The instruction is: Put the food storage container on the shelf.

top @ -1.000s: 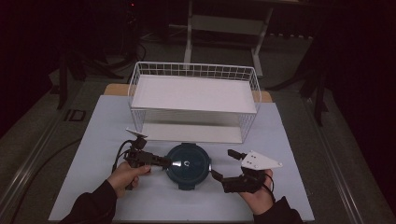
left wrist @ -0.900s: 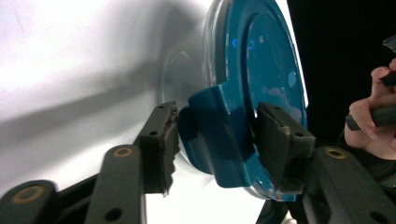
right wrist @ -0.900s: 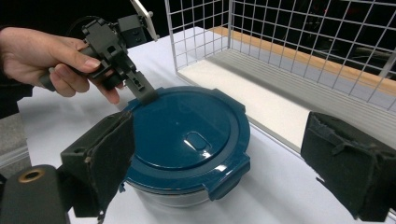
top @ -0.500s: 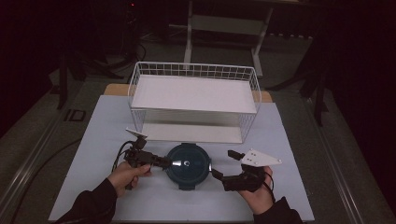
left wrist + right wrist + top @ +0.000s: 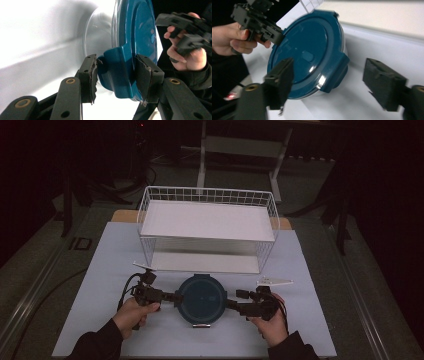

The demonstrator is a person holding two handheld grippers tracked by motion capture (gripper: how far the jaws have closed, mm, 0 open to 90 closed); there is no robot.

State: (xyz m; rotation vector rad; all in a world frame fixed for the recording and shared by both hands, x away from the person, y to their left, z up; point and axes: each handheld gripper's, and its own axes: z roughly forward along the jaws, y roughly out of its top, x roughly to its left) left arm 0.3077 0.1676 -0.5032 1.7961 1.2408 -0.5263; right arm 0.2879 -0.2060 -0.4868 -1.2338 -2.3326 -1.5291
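Both claws: left claw [image 5: 116, 76] clamps lid tab [image 5: 117, 72]; right claw [image 5: 332, 82] seemingly closing, untouching.

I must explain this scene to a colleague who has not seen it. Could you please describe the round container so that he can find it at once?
Find the white wire basket at the back of the table. In front of it, between the person's two hands, sits a round container with a dark blue lid. It is the only round, blue thing there, and the left gripper clamps one of its lid's side clips.
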